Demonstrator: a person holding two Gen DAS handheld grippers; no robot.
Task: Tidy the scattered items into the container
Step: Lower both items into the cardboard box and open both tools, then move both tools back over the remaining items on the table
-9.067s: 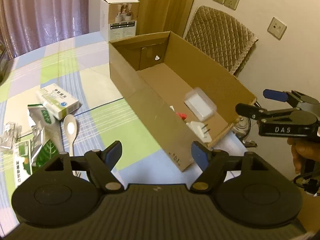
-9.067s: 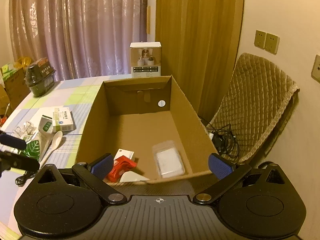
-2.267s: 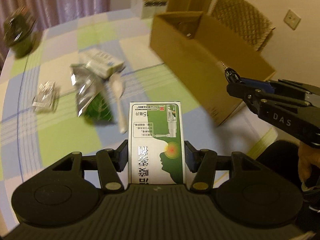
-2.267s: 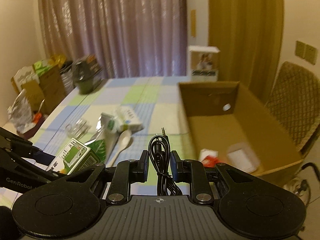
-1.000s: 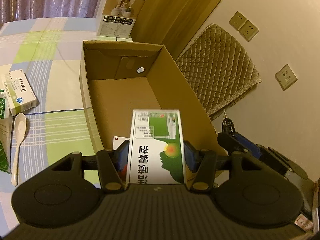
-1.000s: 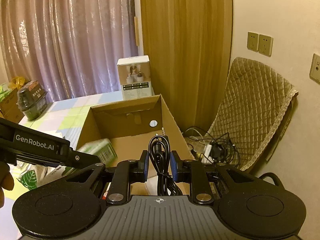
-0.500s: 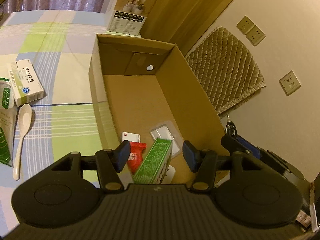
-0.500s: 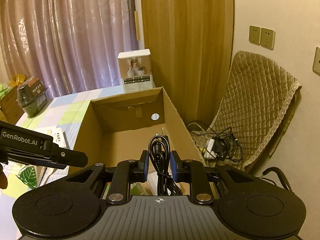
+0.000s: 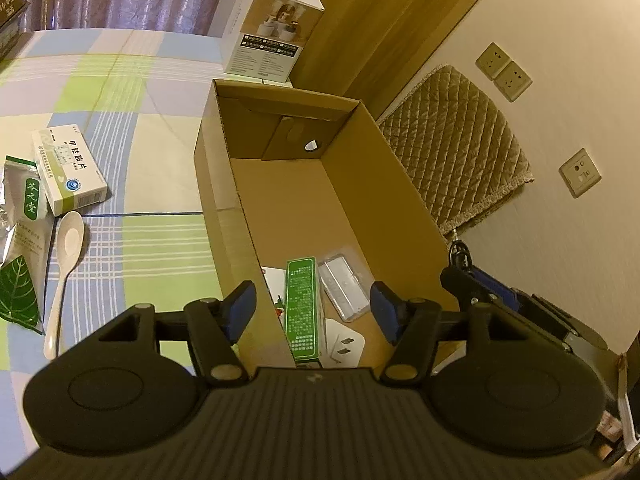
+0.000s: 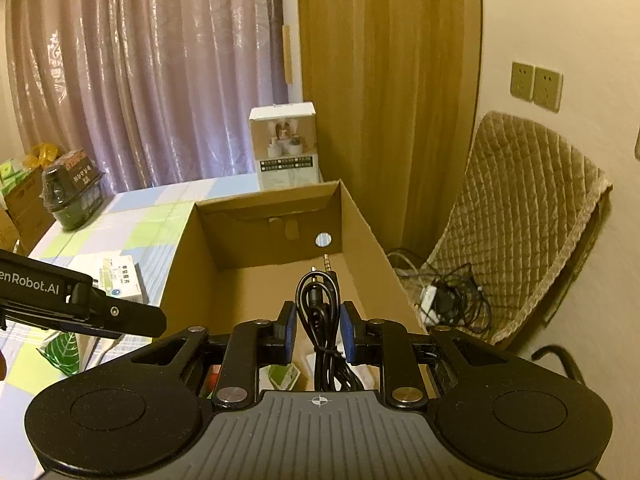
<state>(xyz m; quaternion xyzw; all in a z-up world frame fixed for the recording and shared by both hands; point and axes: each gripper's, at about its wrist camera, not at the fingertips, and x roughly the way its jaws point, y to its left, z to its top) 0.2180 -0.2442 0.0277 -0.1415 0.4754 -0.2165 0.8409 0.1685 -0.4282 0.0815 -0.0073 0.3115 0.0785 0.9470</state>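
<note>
An open cardboard box stands on the checked tablecloth; it also shows in the right wrist view. My left gripper is open and empty above the box's near end. Below it in the box lie a green medicine box, a clear plastic case, a white plug and a card. My right gripper is shut on a coiled black audio cable over the box's near end. On the table left of the box lie a white medicine box, a white spoon and a green leaf pouch.
A tall white product box stands behind the cardboard box. A quilted chair with tangled cables on the floor is to the right. A dark container sits at the table's far left.
My left gripper carried the green medicine box over the cardboard box, opened and dropped it; it now lies inside. My right gripper holds the cable steady above the box.
</note>
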